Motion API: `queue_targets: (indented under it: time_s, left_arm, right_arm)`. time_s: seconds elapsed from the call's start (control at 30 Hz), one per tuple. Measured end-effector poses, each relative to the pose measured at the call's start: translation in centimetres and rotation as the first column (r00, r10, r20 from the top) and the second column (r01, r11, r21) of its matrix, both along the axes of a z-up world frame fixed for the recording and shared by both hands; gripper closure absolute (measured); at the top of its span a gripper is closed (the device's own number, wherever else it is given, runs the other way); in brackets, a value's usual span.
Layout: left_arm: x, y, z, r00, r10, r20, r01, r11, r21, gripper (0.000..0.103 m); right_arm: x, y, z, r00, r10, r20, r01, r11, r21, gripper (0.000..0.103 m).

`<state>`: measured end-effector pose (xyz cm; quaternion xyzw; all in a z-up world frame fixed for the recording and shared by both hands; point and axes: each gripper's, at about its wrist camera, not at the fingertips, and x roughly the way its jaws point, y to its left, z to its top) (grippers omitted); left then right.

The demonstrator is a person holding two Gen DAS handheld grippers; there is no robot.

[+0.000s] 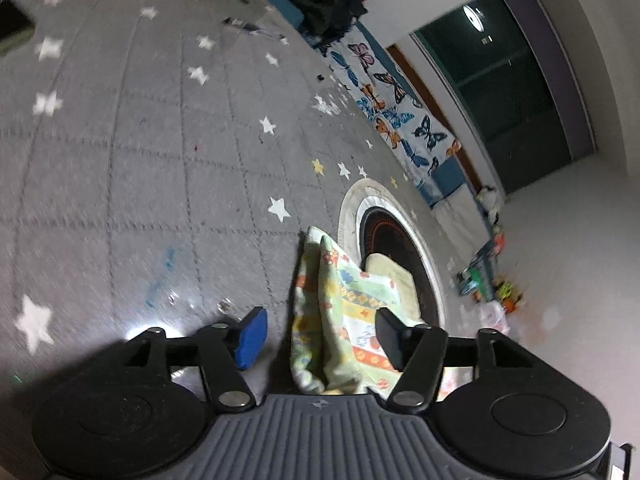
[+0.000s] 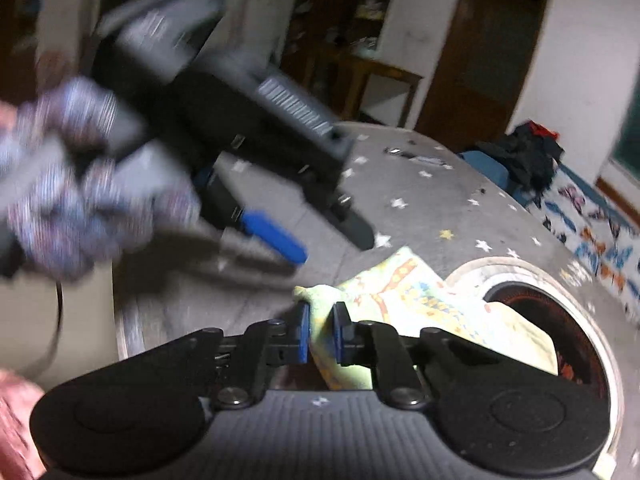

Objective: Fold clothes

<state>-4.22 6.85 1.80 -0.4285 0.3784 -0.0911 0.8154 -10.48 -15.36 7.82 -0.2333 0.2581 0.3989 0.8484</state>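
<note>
The patterned cloth (image 2: 404, 292) is pinched at 1 corner by the right tool (image 2: 321, 334), whose 2 pads are almost closed on it at the lower middle of the right view. From there the cloth runs toward the right of the frame, over a round hole (image 2: 560, 320) in the grey star-covered desk (image 1: 160, 160). The left tool (image 1: 322, 334) is held wide open with nothing gripped, and the cloth is seen between its pads. A heap of dark clothes (image 1: 328, 4) is seen at the upper middle.
</note>
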Motion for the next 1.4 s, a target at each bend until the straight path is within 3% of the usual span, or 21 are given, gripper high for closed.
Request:
queue_targets:
  time_s: [0.3,0.43,0.53,0.67,0.8,0.87,1.0,1.1,1.3,1.4]
  left_arm:
    - [0.9,-1.5,-1.5,1.0,-0.002,-0.004,0.002,0.983,-0.182,0.035]
    - [1.7,-1.9,-2.3,1.0,0.008,-0.018,-0.012,0.97,-0.243,0.035]
    - [2.7,-2.4,-2.2,1.0,-0.007,-0.029,0.001,0.976,-0.218,0.035]
    - [3.8,-3.4,-1.7,0.999,-0.037,-0.031,0.034,0.994,-0.102,0.035]
    - [4.2,-3.6,-2.2,0.998,-0.059,-0.024,0.055,0.991,-0.118,0.037]
    - [4.3,-3.6,-2.4,0.998,-0.057,-0.025,0.054,0.991,-0.121,0.044]
    - [4.5,-3.5,-3.0,0.998,-0.05,-0.034,0.046,0.991,-0.125,0.076]
    - [4.4,-3.5,-3.3,0.998,-0.048,-0.038,0.044,0.993,-0.108,0.089]
    - [4.3,-3.3,-3.2,0.998,-0.049,-0.029,0.046,0.994,-0.097,0.092]
    - [4.4,-3.5,-3.0,0.998,-0.053,-0.023,0.051,0.996,-0.077,0.092]
  right_arm:
    - [1.0,-2.9,2.6,0.996,-0.078,-0.033,0.081,0.989,0.122,0.093]
    - [0.6,-3.1,2.4,0.996,-0.078,-0.032,0.081,0.988,0.128,0.094]
    - [0.5,-3.0,2.2,0.997,-0.071,-0.025,0.073,0.99,0.121,0.094]
    - [0.2,-2.8,1.9,0.998,-0.056,-0.026,0.059,0.991,0.117,0.094]
    - [-0.2,-2.8,1.6,0.998,-0.049,-0.033,0.053,0.992,0.118,0.094]
    - [-0.2,-2.8,1.5,0.998,-0.046,-0.038,0.05,0.992,0.117,0.094]
    - [-0.2,-2.8,1.1,0.998,-0.039,-0.055,0.045,0.992,0.118,0.094]
    - [-0.2,-2.9,0.9,0.997,-0.036,-0.073,0.045,0.992,0.122,0.092]
    - [0.0,-4.9,1.4,0.99,-0.081,-0.117,0.099,0.983,0.156,0.083]
    - [0.5,-7.2,1.6,0.981,-0.158,-0.11,0.175,0.971,0.165,0.079]
